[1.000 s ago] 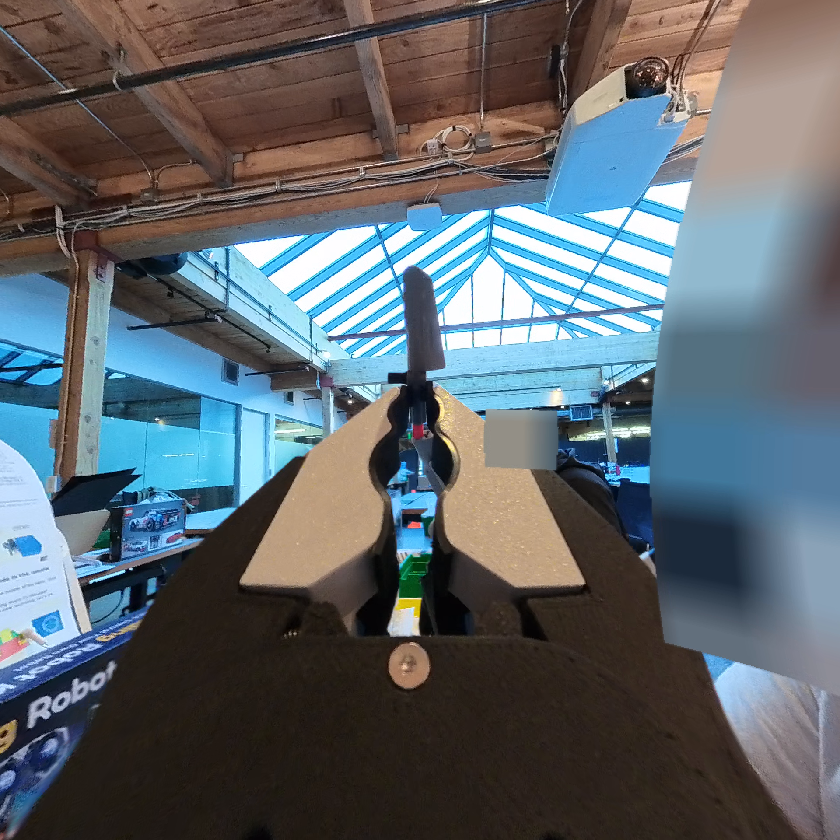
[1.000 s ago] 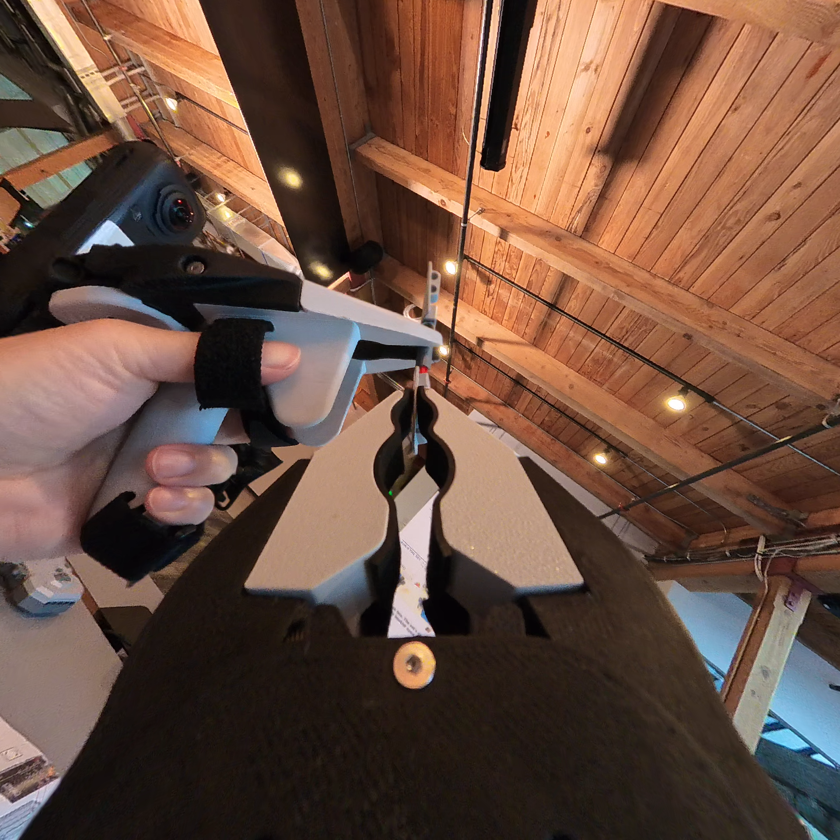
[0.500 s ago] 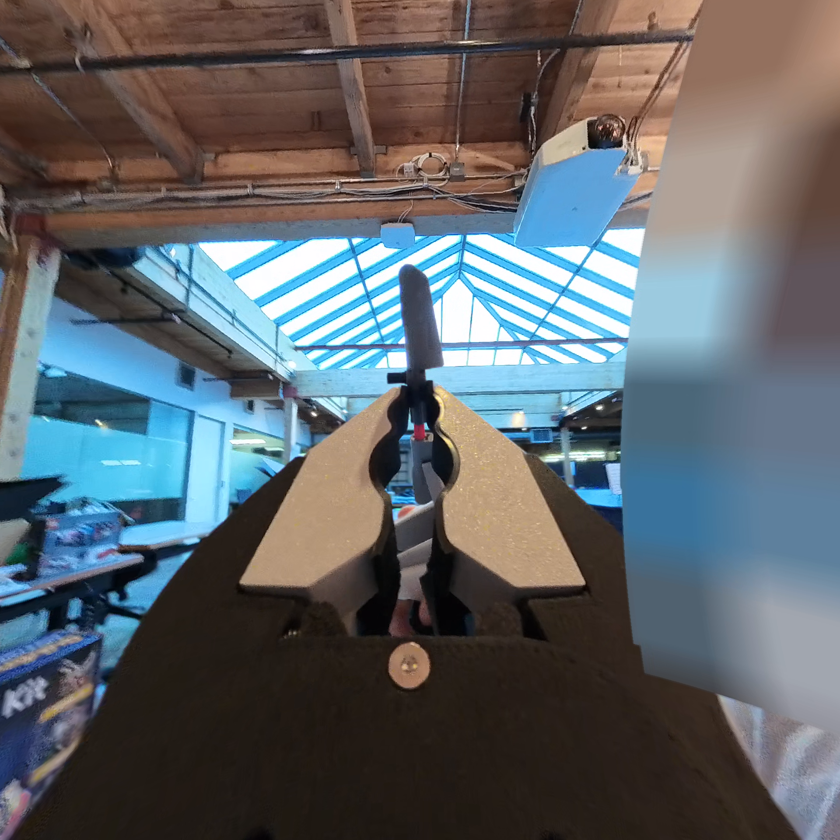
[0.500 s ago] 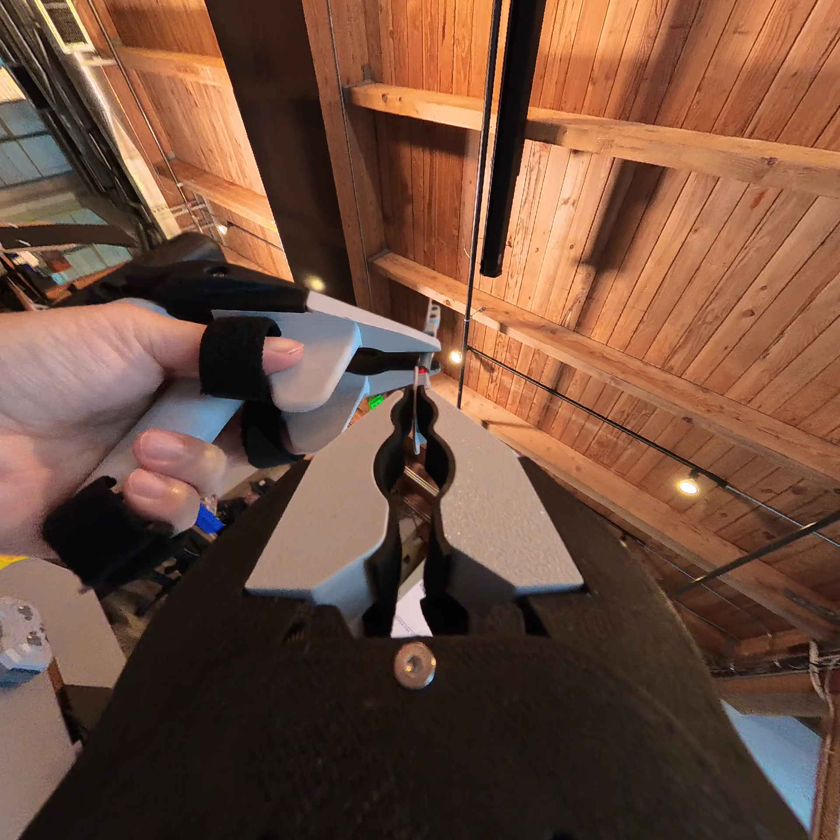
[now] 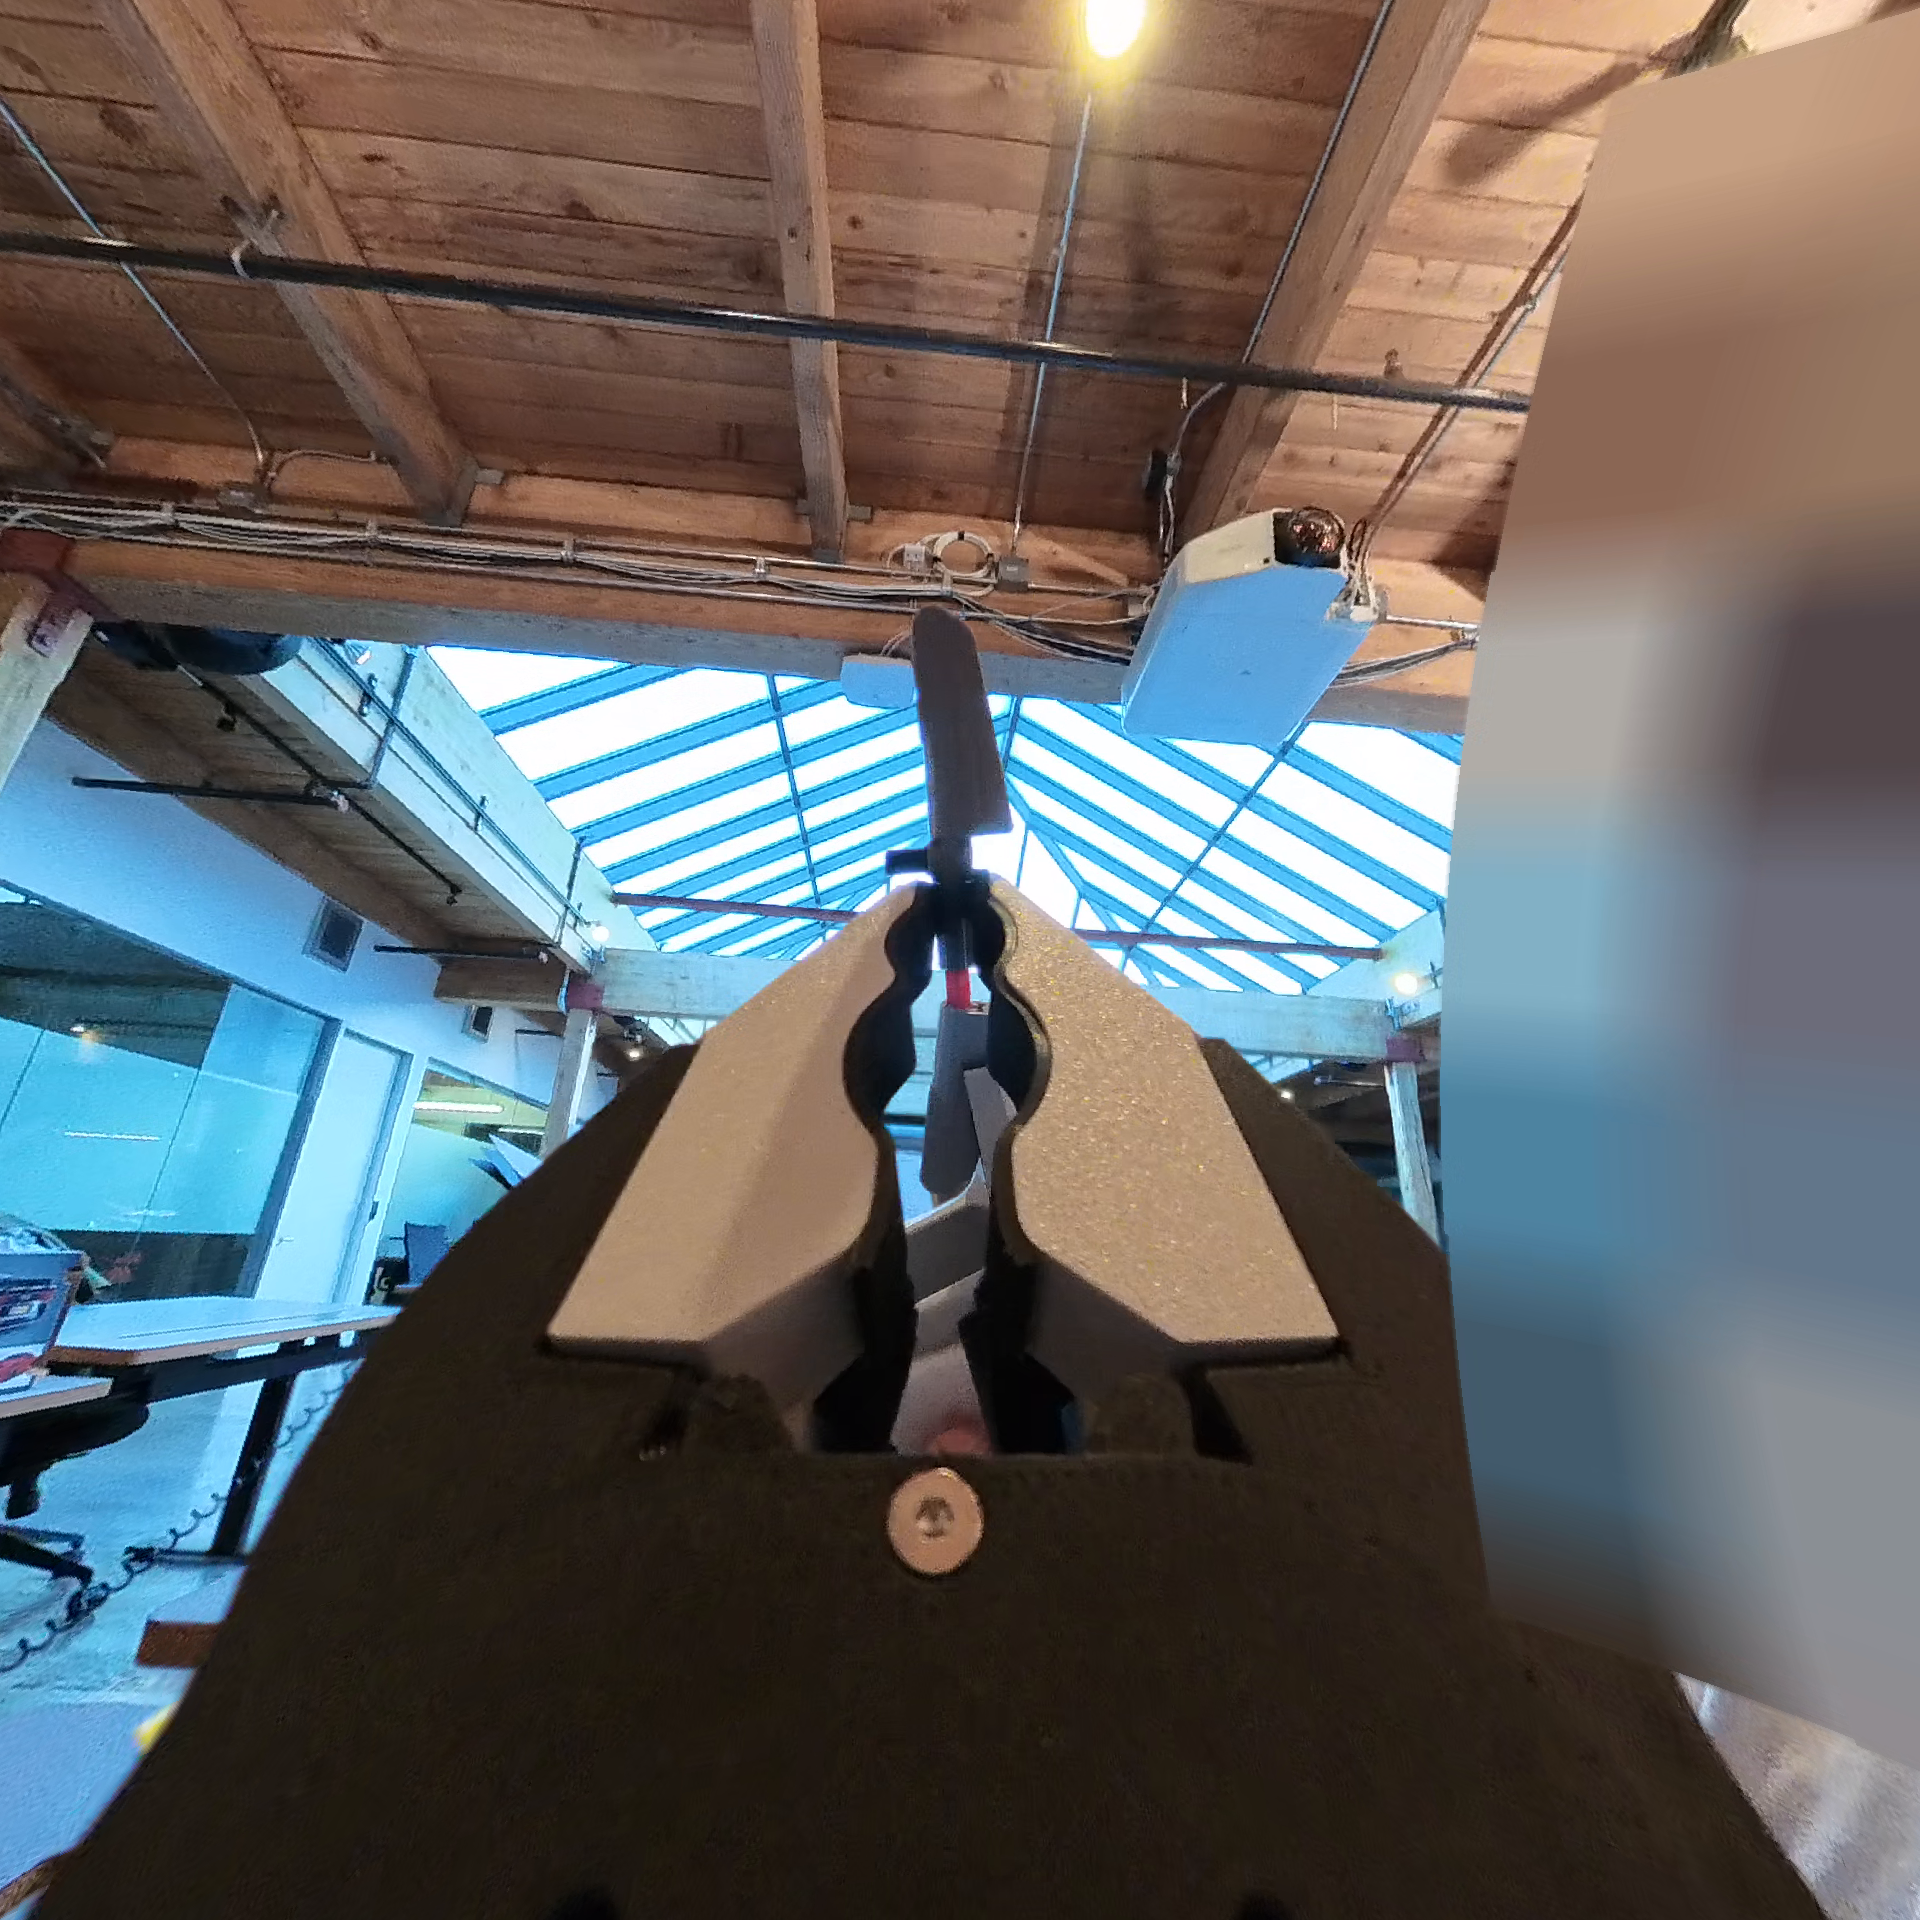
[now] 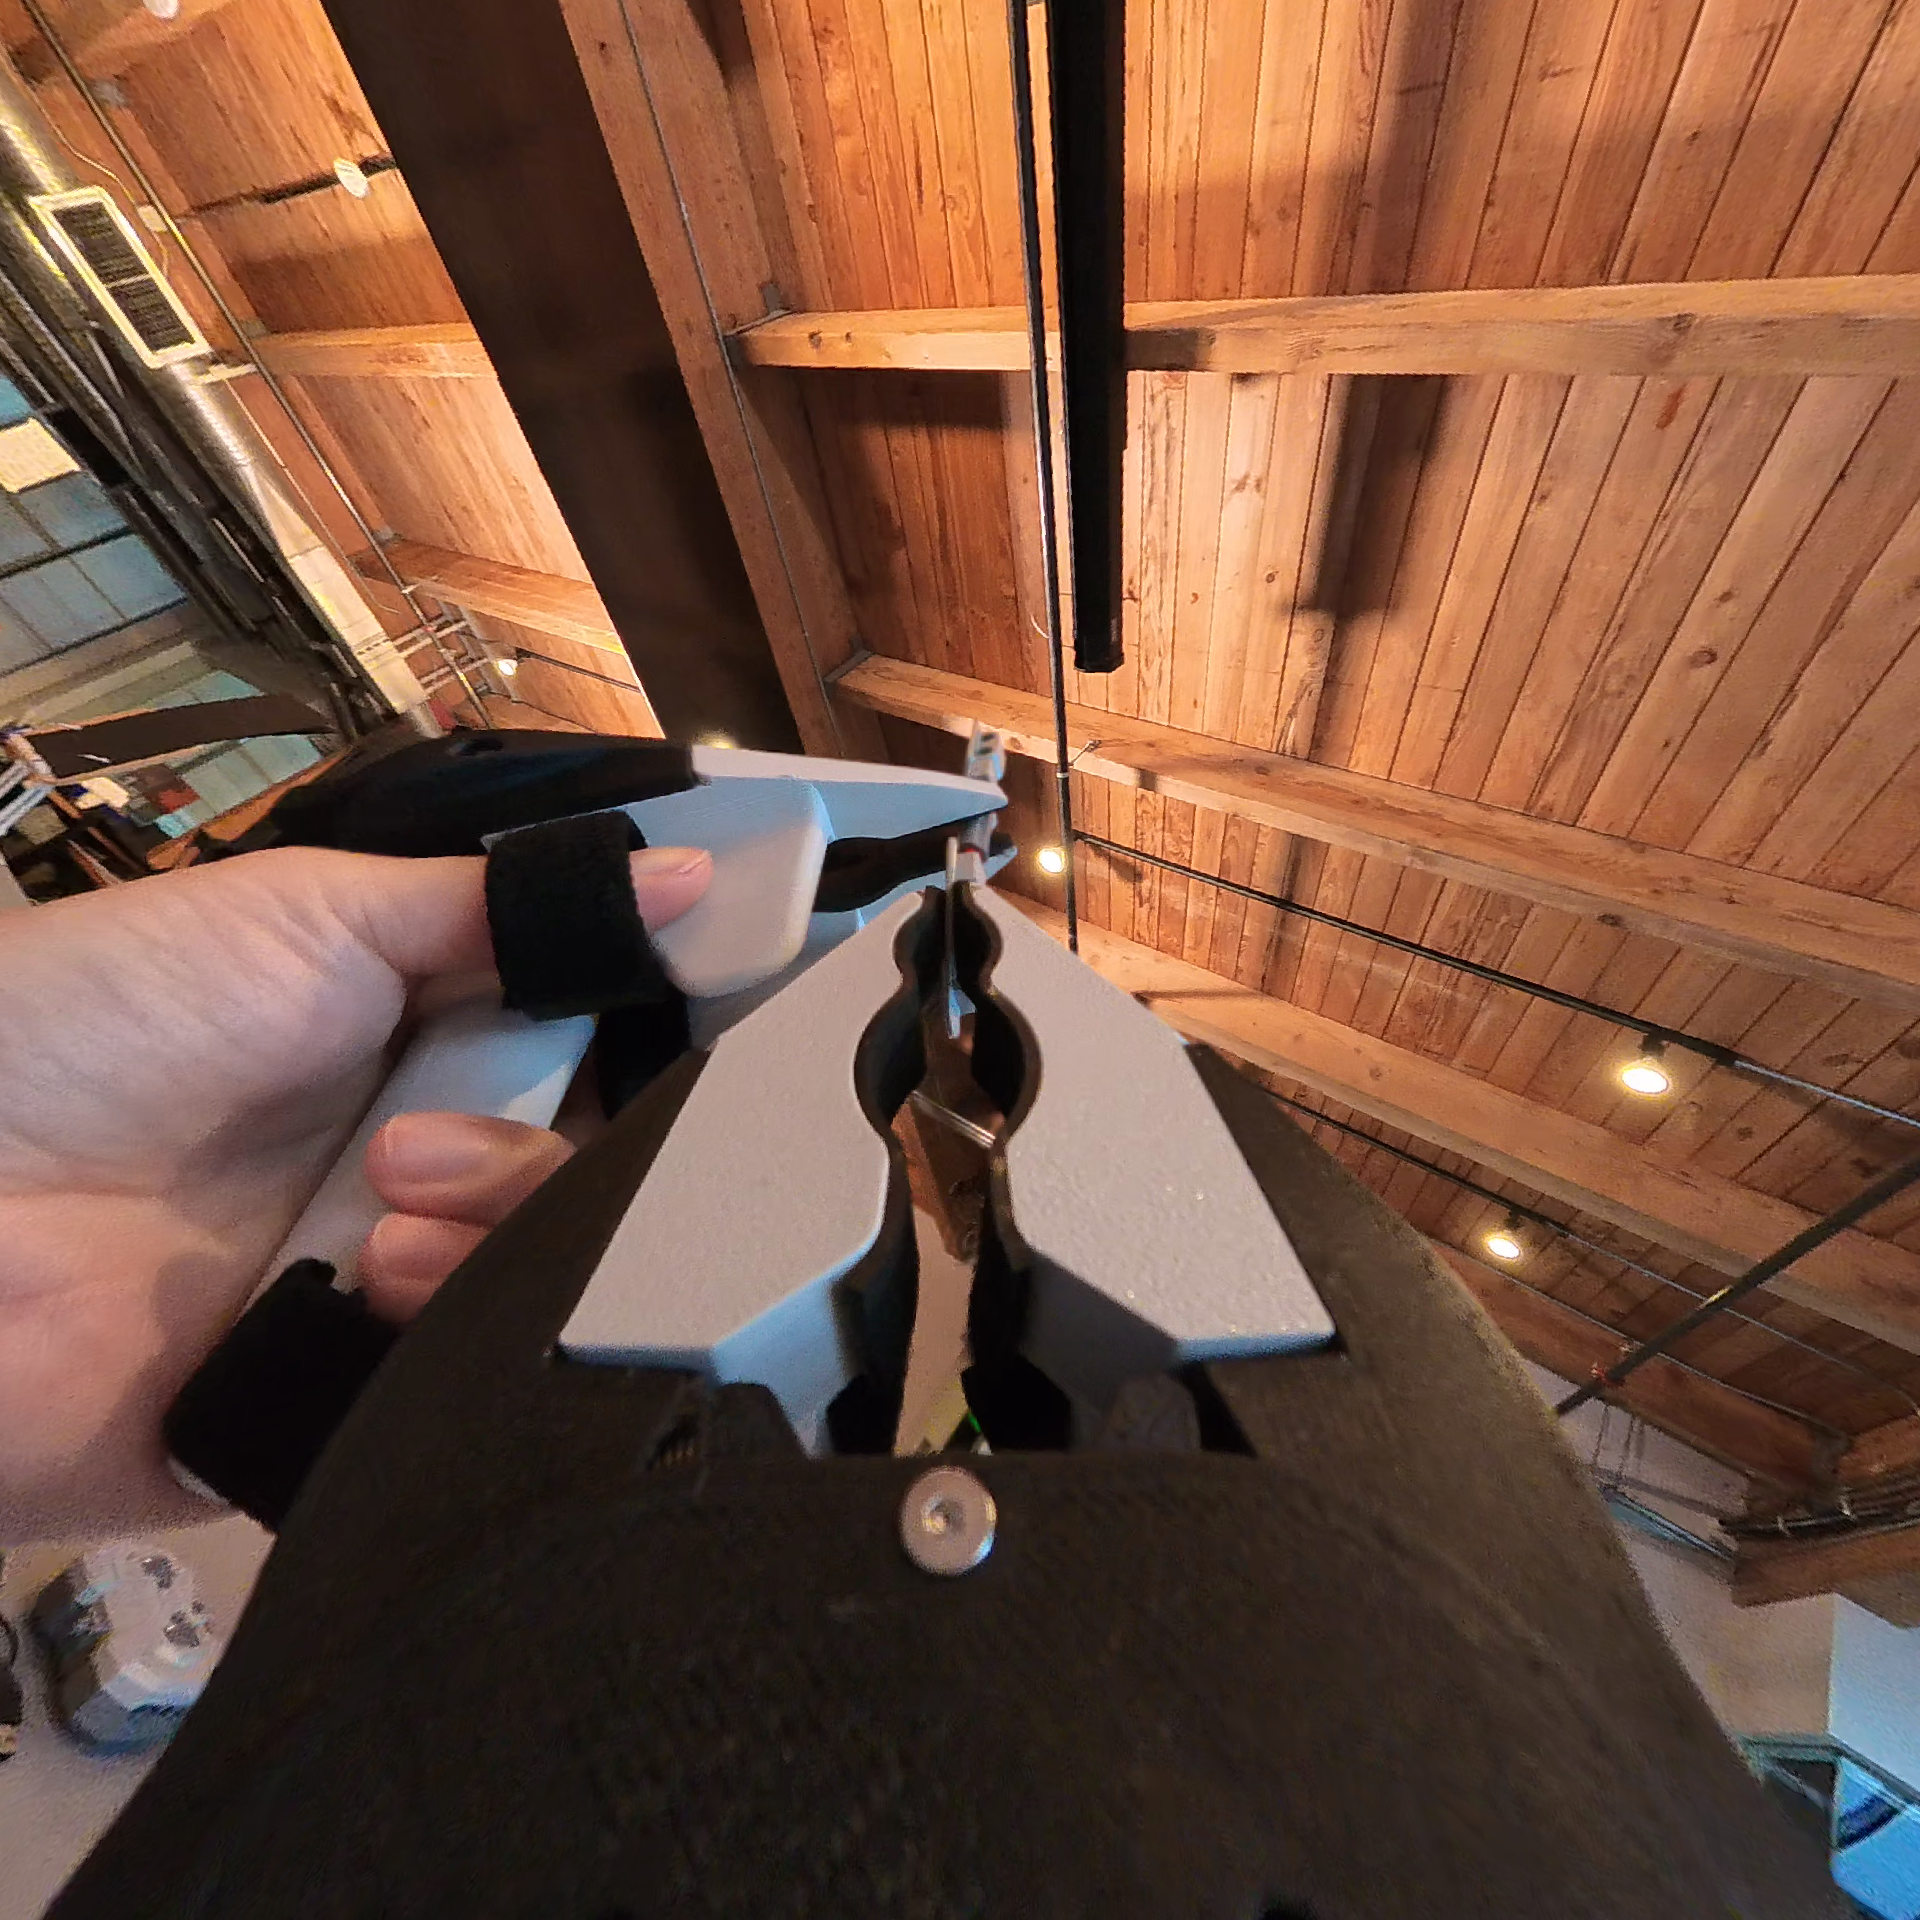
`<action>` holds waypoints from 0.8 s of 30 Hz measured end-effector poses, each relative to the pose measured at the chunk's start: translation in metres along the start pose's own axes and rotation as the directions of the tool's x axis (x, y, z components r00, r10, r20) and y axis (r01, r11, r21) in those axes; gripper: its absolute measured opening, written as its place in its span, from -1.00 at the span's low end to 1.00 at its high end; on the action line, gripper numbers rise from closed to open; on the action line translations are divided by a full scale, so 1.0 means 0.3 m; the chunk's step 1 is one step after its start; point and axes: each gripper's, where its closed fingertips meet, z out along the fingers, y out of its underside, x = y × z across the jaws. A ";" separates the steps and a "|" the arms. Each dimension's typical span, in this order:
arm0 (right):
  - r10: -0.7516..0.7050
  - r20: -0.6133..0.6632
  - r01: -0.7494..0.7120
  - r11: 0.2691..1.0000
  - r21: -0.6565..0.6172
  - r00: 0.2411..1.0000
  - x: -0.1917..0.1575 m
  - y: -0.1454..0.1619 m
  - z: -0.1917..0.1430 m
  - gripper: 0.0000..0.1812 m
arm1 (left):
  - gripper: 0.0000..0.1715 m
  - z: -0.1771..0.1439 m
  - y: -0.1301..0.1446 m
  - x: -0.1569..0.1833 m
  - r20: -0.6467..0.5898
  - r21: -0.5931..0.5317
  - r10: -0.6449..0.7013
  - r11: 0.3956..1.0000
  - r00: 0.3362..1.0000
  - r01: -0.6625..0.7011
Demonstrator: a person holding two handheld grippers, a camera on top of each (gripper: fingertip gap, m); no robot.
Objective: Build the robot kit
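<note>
Both grippers point up at the ceiling and meet on one small part. My left gripper (image 5: pixel 951 899) is shut on its black and red hub (image 5: pixel 961 961). A grey blade (image 5: pixel 956 727) sticks up past the tips, and a second grey blade (image 5: pixel 951 1101) hangs behind the jaws. My right gripper (image 6: pixel 956 899) is shut on a thin grey strip (image 6: pixel 952 992) of the same part, seen edge on. In the right wrist view, a hand (image 6: pixel 208 1039) holds the left gripper (image 6: pixel 987 831) at left, tips touching my right gripper's tips.
Wooden ceiling beams (image 5: pixel 810 312) and a skylight (image 5: pixel 727 769) are overhead. A white projector (image 5: pixel 1236 644) hangs at upper right. A black tube (image 6: pixel 1086 312) hangs from the ceiling. Tables (image 5: pixel 208 1330) stand low at left. A grey device (image 6: pixel 114 1652) lies at lower left. My two grippers' fingertips are within a few centimetres of each other.
Both views have tilted further up toward the ceiling. The two grippers have stayed shut and together on the small part. The left gripper now lies more level in the right wrist view.
</note>
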 end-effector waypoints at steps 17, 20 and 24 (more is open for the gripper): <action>-0.005 0.006 0.005 1.000 -0.019 1.000 0.014 0.000 0.000 -1.00 | -0.94 0.006 0.011 -0.014 0.015 -0.124 -0.038 0.992 0.999 0.039; -0.008 0.023 0.008 1.000 -0.030 1.000 0.016 0.012 -0.001 -1.00 | -0.94 0.004 0.015 -0.026 0.036 -0.146 -0.014 0.989 0.999 0.019; 0.009 -0.004 -0.010 0.999 -0.041 1.000 0.024 0.018 0.000 -1.00 | -0.94 0.004 0.017 -0.030 0.054 -0.118 0.044 0.992 0.998 -0.037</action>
